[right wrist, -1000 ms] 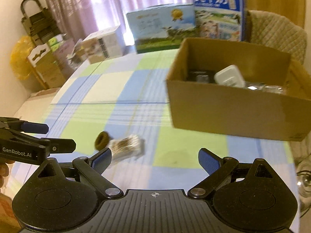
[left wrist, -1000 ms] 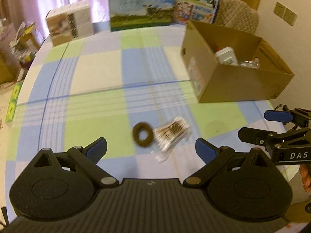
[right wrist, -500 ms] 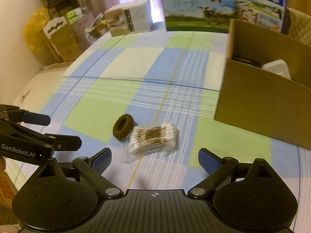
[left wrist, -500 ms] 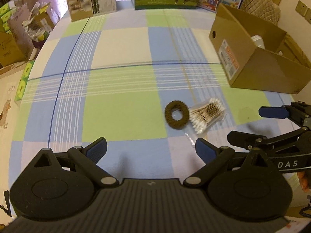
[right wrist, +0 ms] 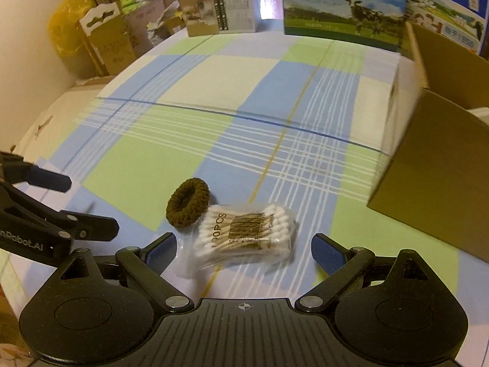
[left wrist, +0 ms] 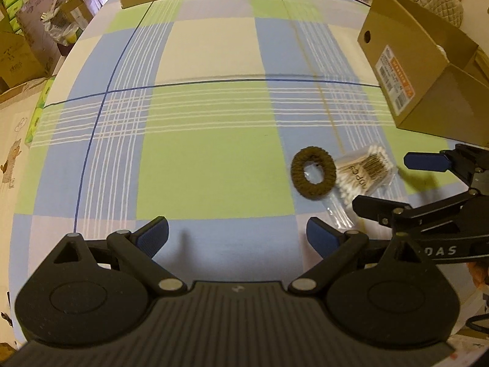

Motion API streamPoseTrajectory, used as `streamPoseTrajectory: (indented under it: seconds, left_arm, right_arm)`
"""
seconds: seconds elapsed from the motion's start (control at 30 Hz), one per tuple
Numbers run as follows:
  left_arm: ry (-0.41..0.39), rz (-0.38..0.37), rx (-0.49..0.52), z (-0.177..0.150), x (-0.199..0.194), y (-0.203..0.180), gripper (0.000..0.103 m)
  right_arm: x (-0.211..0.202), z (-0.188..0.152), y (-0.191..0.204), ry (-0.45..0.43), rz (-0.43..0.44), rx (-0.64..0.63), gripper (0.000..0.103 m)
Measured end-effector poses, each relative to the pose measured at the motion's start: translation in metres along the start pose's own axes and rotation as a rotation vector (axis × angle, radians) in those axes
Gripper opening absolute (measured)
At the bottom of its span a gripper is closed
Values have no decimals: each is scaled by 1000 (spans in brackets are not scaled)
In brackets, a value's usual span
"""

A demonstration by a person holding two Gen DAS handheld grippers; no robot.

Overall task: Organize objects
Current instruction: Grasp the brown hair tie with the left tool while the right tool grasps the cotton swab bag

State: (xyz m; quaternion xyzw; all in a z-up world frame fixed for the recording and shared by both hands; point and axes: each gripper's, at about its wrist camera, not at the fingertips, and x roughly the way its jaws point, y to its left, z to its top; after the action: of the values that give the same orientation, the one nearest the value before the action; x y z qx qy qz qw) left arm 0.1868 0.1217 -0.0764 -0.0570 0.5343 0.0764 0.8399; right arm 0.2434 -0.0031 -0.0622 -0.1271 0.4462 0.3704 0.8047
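Cotton swabs [right wrist: 244,236] in their clear packet now sit much closer to my right gripper [right wrist: 244,248] than a second ago, nearly between its blue pads, where before the packet lay farther off beyond the left fingertip. My jaws on that side stand wide open, holding nothing. The brown hair tie [right wrist: 187,203] rests on the checked worktop [right wrist: 214,98] just left of the packet, touching its corner or all but; blur keeps me from being sure.

From my left wrist view the hair tie [left wrist: 314,172] and the swabs [left wrist: 363,172] have slid to the right of centre, and the left gripper [left wrist: 237,235] faces bare cloth with its jaws equally wide and empty. The right gripper [left wrist: 406,183] shows at the right edge, one finger just over the packet's near end.

The cardboard box [left wrist: 424,70] stands well apart from the swabs at the far right, its labelled end toward me; in my right view its near wall [right wrist: 434,183] fills the right side. Milk cartons [right wrist: 345,6] and a small carton [right wrist: 220,7] line the far edge. I have broad open cloth to the left and ahead, and the worktop's near edge lies close under both grippers.
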Motion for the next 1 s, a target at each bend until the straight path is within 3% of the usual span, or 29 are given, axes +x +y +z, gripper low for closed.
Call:
streamPoseTrajectory:
  seconds: [0.23,0.33,0.7,1.0]
  left_arm:
    - [11,-6,10,6,9,-3,95]
    - [8,-21,28,9,12,-9,95]
    - [-10,-98,148,26,32,-45,87]
    - [1,-92,211,36,55,-63,61]
  right_arm:
    - [15,-2,1,11,-3,-61,70]
    - [13,-3,-2,8,1,-69,66]
    - [-5,-10,-43,30,-72,39,65]
    - [-31,-27,-85,25,-155,169,65]
